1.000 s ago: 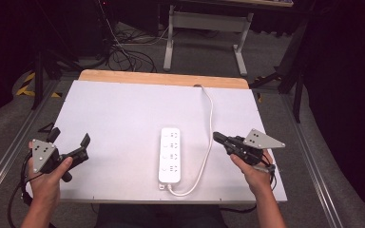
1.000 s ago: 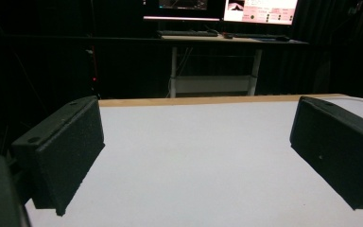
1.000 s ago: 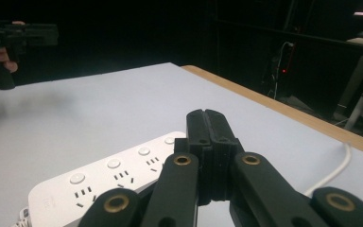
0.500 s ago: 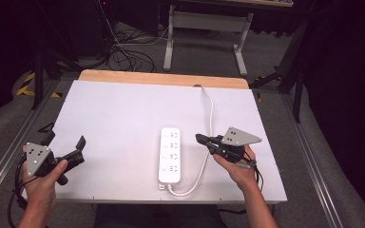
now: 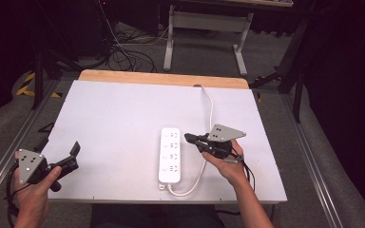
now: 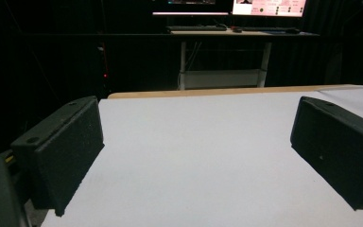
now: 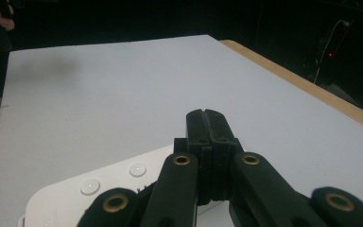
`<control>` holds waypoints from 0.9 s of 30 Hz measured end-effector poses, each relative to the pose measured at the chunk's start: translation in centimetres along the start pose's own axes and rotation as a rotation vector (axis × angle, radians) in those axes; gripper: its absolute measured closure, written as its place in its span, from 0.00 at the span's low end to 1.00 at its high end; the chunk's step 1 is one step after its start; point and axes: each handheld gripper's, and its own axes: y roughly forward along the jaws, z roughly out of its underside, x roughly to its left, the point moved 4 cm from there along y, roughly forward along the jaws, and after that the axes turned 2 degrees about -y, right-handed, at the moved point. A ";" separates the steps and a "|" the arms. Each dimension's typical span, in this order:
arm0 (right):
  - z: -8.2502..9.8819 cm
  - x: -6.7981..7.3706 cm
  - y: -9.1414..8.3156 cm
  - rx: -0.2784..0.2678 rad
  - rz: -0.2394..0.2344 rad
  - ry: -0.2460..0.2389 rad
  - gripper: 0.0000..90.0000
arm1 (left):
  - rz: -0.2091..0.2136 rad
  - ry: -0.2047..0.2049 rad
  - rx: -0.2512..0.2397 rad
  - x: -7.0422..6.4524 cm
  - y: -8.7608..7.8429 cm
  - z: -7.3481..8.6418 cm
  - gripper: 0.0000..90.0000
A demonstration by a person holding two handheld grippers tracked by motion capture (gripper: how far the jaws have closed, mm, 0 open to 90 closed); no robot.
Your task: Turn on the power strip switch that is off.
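The right gripper (image 5: 188, 137), clenched empty, has slid in to the strip's (image 5: 170, 154) right edge, likely to press a switch; the left gripper (image 5: 74, 148) waits released.

**Power strip near the middle, a hand-held gripper on each side**

The power strip (image 5: 170, 154) lies on the worktop (image 5: 119, 118), towards its near edge. Its cable (image 5: 209, 107) runs along its right side to the far edge. The right hand-held gripper (image 5: 188, 137) sits just right of the strip, above the cable. The left hand-held gripper (image 5: 74, 151) is well apart, at the near left corner.
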 end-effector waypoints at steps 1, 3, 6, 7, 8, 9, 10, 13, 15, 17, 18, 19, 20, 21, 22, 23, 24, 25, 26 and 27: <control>0.1 0.0 0.3 0.009 -0.002 -0.001 1.00 | 0.000 0.006 0.001 0.0 -0.1 0.0 0.04; 0.2 0.0 0.8 0.022 -0.005 0.000 1.00 | 0.000 0.008 0.003 0.0 -0.2 0.1 0.04; 0.3 0.0 1.6 0.037 -0.012 0.001 1.00 | 0.001 0.022 0.008 0.1 -0.4 0.1 0.04; 0.3 0.1 1.9 0.044 -0.016 0.000 1.00 | 0.000 0.024 0.008 0.1 -0.5 0.2 0.04; 0.3 0.1 2.2 0.048 -0.021 -0.001 1.00 | 0.000 0.024 0.008 0.1 -0.5 0.2 0.04; 0.3 0.1 2.4 0.053 -0.025 -0.006 1.00 | -0.002 0.027 0.009 0.2 -0.7 0.2 0.04; 0.3 0.2 2.7 0.059 -0.029 -0.006 1.00 | -0.002 0.026 0.010 0.2 -0.7 0.2 0.04; 0.4 0.3 3.5 0.072 -0.039 -0.010 1.00 | -0.002 0.025 0.012 0.3 -0.9 0.2 0.04; 0.5 0.4 4.0 0.083 -0.048 -0.016 1.00 | -0.001 0.026 0.013 0.3 -0.9 0.3 0.04; 0.6 0.6 4.6 0.104 -0.058 -0.024 1.00 | -0.003 0.038 0.016 0.3 -1.1 0.3 0.04; 0.8 0.6 4.9 0.111 -0.062 -0.023 1.00 | -0.003 0.038 0.016 0.3 -1.1 0.3 0.04; 0.9 0.7 5.2 0.117 -0.063 -0.022 1.00 | -0.003 0.034 0.013 0.3 -1.1 0.3 0.04; 0.9 0.7 5.5 0.121 -0.067 -0.021 1.00 | -0.006 0.035 0.016 0.4 -1.2 0.3 0.04; 1.0 0.8 5.9 0.126 -0.072 -0.022 1.00 | -0.007 0.036 0.016 0.4 -1.3 0.3 0.05; 1.1 0.9 6.2 0.137 -0.076 -0.025 1.00 | -0.007 0.034 0.015 0.4 -1.3 0.3 0.04; 1.2 1.0 6.5 0.147 -0.078 -0.026 1.00 | -0.008 0.034 0.014 0.4 -1.3 0.3 0.05; 1.3 1.0 6.8 0.155 -0.084 -0.031 1.00 | -0.008 0.036 0.015 0.5 -1.4 0.3 0.05; 1.4 1.1 7.0 0.164 -0.086 -0.032 1.00 | -0.008 0.036 0.015 0.5 -1.4 0.3 0.05; 1.4 1.1 7.2 0.169 -0.087 -0.031 1.00 | -0.009 0.035 0.015 0.5 -1.4 0.4 0.05; 1.5 1.1 7.3 0.173 -0.090 -0.030 1.00 | -0.009 0.035 0.017 0.5 -1.5 0.4 0.05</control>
